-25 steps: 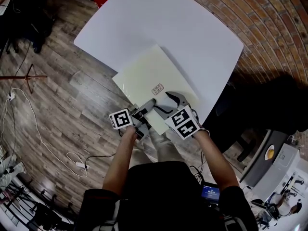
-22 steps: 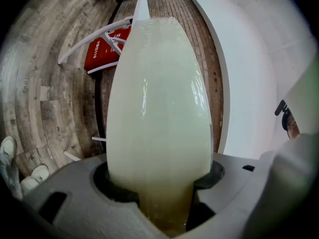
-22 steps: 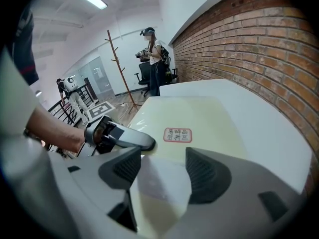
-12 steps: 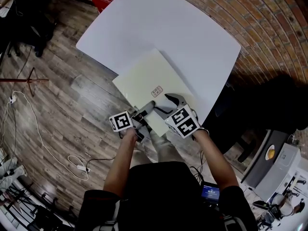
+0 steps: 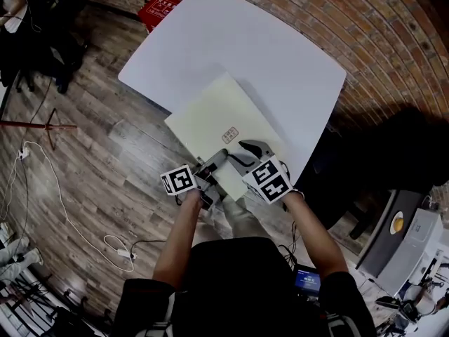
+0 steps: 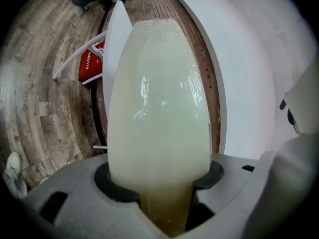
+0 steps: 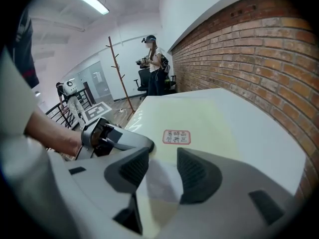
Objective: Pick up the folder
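- While your left gripper (image 5: 219,158) pinches the near edge of the pale yellow folder (image 5: 224,114) (mid-frame, overhanging the white table (image 5: 280,55)), keep that clamp firm.
- Your right gripper (image 5: 247,148) has just been closing; its pads straddle the same edge without touching it yet.
- Finish that squeeze, then raise both together.

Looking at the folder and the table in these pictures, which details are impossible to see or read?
- Inside of the folder: hidden in all views by its cream cover.
- Print on its red stamp: too small to read in the head view.
- Lettering on the red box: too small in the head view, and the table covers part of the box.
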`<state>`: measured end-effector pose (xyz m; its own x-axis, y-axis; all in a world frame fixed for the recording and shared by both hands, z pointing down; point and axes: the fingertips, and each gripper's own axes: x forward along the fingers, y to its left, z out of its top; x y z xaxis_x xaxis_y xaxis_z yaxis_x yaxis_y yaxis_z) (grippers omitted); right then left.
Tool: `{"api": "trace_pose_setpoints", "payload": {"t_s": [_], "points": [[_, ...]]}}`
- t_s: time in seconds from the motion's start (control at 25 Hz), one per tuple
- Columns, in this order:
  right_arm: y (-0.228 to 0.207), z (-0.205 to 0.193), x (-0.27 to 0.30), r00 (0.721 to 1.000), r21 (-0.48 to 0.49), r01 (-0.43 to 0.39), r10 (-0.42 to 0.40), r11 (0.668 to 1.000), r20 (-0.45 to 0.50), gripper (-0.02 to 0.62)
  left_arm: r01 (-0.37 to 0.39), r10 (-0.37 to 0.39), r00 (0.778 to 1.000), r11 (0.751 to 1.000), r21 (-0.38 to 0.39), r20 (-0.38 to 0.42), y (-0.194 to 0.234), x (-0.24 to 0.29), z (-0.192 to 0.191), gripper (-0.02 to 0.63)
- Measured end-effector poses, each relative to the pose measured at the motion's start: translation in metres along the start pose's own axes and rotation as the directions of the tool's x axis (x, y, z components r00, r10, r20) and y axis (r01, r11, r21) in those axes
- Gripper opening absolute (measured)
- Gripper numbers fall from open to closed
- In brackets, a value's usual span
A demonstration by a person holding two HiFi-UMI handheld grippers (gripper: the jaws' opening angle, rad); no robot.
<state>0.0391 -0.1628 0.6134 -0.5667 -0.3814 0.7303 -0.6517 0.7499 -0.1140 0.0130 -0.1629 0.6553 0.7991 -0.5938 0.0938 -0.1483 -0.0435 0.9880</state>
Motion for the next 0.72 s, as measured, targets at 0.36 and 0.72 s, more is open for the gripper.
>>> {"api": "trace_pose_setpoints", "payload": {"t_s": [0.36,0.72], "points": [[-0.004,0.039,-0.028,0.991,0.040,0.094,-0.098,0.995,0.097,0.094,-0.026,0.033,0.999,0.981,0.194,-0.032,-0.052,-0.011,0.023,0.275],[0.000,0.075,-0.046,0.973,0.047,0.162,-0.167,0.986,0.161,0.044,-0.059,0.084,0.995,0.928,0.369,-0.052,-0.095,-0.025,0.055,0.275]]}}
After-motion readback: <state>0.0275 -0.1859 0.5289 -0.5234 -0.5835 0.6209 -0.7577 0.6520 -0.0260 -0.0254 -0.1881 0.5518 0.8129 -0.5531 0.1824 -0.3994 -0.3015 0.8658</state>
